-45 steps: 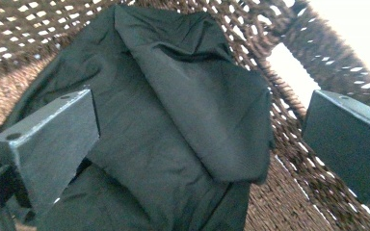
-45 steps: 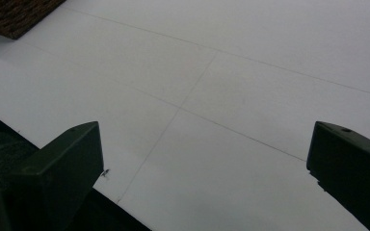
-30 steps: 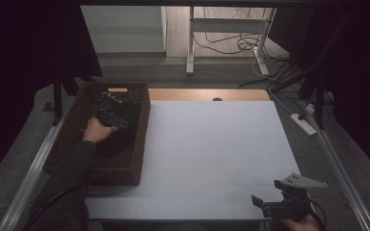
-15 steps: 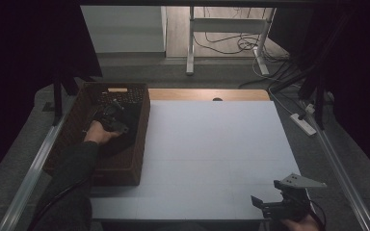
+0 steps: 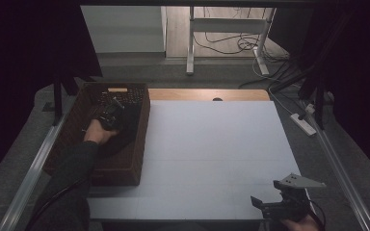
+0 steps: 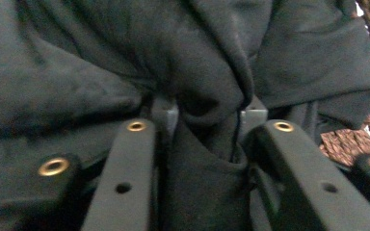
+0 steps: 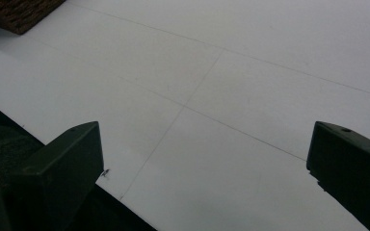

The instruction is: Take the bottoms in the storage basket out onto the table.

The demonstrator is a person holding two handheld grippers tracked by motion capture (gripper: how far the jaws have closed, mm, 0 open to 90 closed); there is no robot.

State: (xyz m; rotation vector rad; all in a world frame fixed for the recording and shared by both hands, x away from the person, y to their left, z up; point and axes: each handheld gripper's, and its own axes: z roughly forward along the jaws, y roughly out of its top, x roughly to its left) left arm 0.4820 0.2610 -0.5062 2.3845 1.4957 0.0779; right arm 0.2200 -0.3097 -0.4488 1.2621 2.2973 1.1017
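One white table [image 5: 212, 159] carries the work, and at its left edge stands one brown wicker basket [image 5: 137, 144] holding one dark garment [image 6: 101, 62], a soft black fabric bunched in folds. The step in hand looks like the pick-up: the left gripper [image 5: 111, 115] is down inside the basket, its jaws have just been closing, and in the left gripper view they pinch a gathered fold of the cloth between them. The next move, as I judge it, calls for a straight lift high enough to clear the basket's wall, with the pinch kept firm so the fold does not slip, then a carry over to the open white surface. The right gripper [image 5: 284, 204] hovers at the table's near right corner, well apart from the basket, jaws spread wide with nothing between them. Two grippers in all, one per hand
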